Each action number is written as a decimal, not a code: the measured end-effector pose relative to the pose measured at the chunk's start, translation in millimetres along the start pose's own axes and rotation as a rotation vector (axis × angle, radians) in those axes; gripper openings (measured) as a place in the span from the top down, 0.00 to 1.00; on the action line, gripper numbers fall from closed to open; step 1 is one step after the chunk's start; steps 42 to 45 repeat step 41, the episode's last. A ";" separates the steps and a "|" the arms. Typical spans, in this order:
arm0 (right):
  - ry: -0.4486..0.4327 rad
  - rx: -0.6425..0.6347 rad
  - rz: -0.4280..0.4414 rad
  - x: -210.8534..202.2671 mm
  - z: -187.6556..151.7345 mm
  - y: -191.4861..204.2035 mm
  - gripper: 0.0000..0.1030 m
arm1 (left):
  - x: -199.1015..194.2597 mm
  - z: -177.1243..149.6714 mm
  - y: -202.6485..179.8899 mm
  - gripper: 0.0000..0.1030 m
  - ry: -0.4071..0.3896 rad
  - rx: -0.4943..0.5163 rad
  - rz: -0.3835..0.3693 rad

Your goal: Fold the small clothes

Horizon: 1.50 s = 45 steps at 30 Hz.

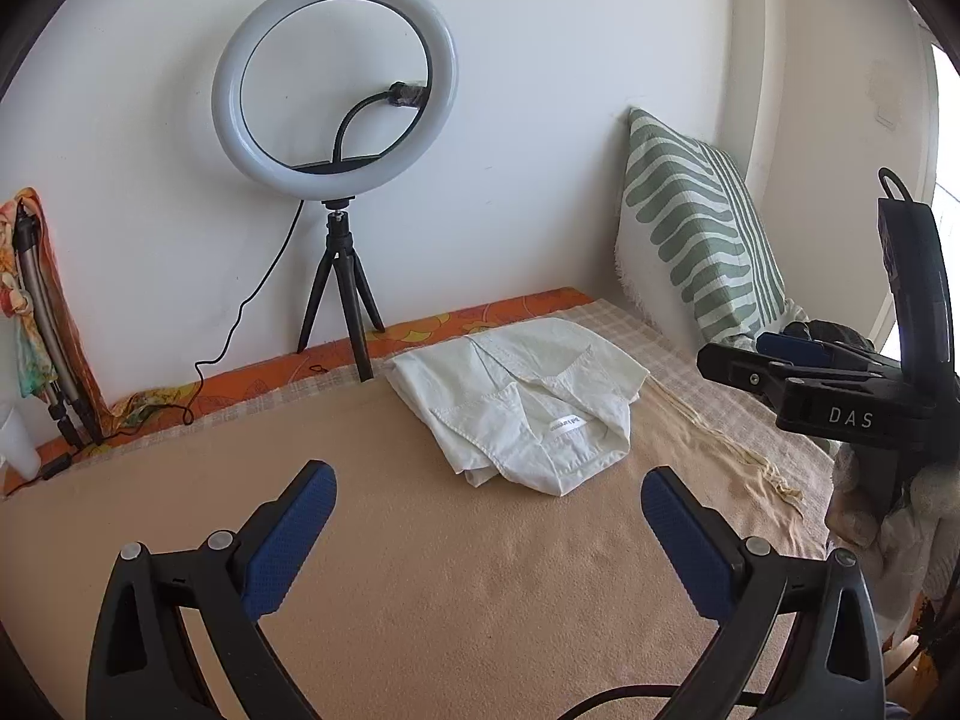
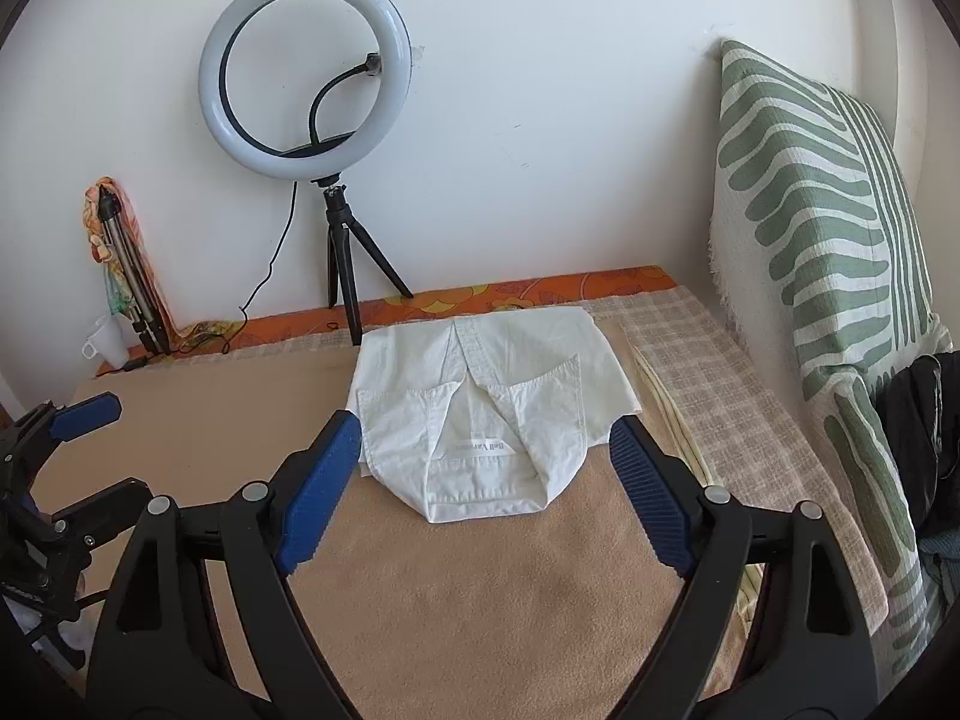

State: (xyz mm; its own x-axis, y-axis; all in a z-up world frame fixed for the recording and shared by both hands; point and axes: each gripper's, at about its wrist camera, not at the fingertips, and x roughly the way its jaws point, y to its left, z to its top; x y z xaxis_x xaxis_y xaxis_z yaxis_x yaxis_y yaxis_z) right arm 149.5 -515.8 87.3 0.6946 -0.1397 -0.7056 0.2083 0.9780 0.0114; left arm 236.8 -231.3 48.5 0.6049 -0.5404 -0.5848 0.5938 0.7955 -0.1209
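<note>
Can't read the tiny label (image 1: 565, 423) on the white shirt (image 1: 516, 402). Right of the shirt, a dark heap (image 2: 927, 438) cut off by the picture's edge; can't tell what. Left of the shirt, only part of a white cup (image 1: 15, 441) showing. Right gripper (image 1: 774, 354) half out of view.

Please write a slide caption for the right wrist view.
Open right claw above a folded white shirt lying on a beige blanket.
</note>
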 end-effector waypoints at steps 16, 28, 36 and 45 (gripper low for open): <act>-0.063 -0.001 -0.057 -30.6 -51.9 43.8 0.00 | -32.9 -44.3 4.0 0.00 0.022 0.035 0.098; -0.034 -0.007 -0.064 -22.2 -65.8 47.8 0.00 | -31.4 -52.8 4.7 0.00 0.034 0.038 0.120; -0.022 -0.011 -0.055 -15.9 -67.4 46.7 0.00 | -29.6 -51.5 1.1 0.00 0.030 0.042 0.114; -0.021 -0.006 -0.053 -12.8 -66.3 44.9 0.00 | -23.8 -52.3 -0.8 0.00 0.037 0.045 0.104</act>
